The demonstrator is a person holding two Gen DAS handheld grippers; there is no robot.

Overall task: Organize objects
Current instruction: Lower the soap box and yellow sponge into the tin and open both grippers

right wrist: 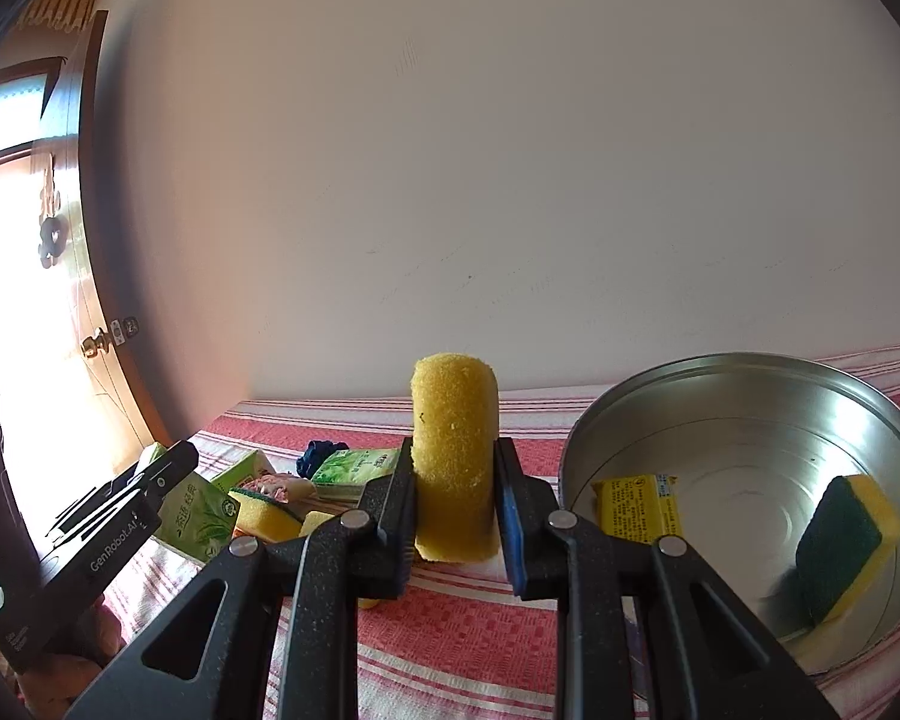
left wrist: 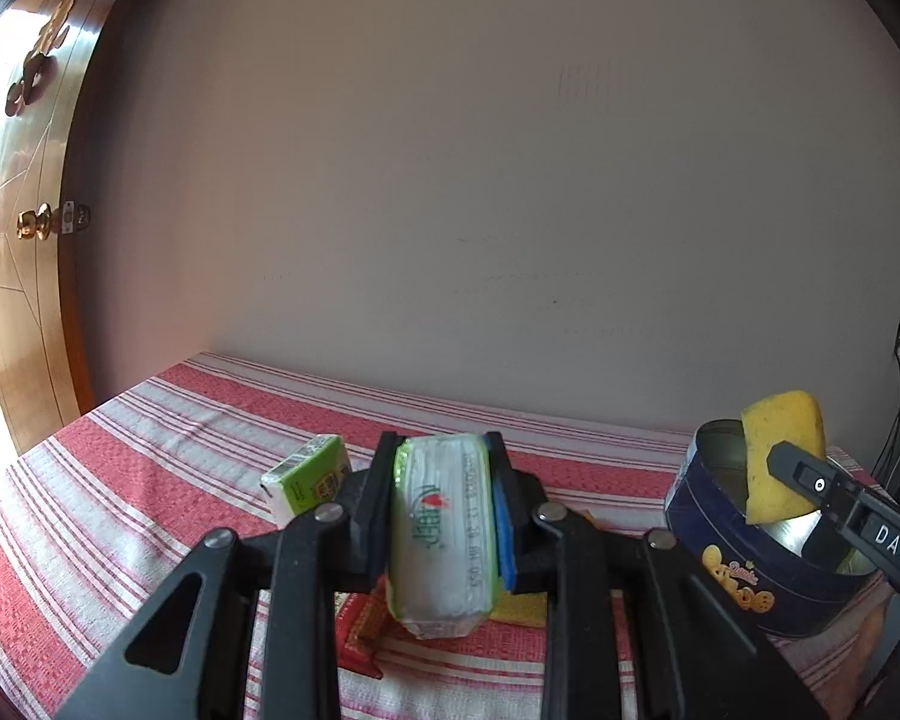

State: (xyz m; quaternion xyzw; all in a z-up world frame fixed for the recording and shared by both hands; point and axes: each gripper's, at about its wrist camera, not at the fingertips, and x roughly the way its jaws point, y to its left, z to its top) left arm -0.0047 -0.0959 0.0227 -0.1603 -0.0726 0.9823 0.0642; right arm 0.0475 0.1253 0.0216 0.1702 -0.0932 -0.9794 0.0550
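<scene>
We are clamping a white plastic-wrapped tissue pack with green edges (left wrist: 441, 531) between the fingers of our left gripper (left wrist: 441, 516), holding it off the red-and-white striped tablecloth (left wrist: 150, 456). Behind it, a small green and white carton (left wrist: 306, 477) is lying on the cloth.

Our right gripper (right wrist: 455, 504) is squeezing a yellow foam sponge (right wrist: 455, 462), which is standing upright between the two fingers. In the left wrist view this sponge is hanging over the rim of the round dark-blue cookie tin (left wrist: 744, 570), at its near side.

The tin's bare metal inside (right wrist: 744, 438) is holding two things: a flat yellow packet with printed text (right wrist: 639, 507) lying on the bottom at the left, and a yellow sponge with a dark green scouring face (right wrist: 846, 546) leaning against the right wall.

To the left of the tin, a heap of green tea-printed tissue packs (right wrist: 201, 516) and another green-topped yellow sponge (right wrist: 264, 510) are lying together on the cloth.
</scene>
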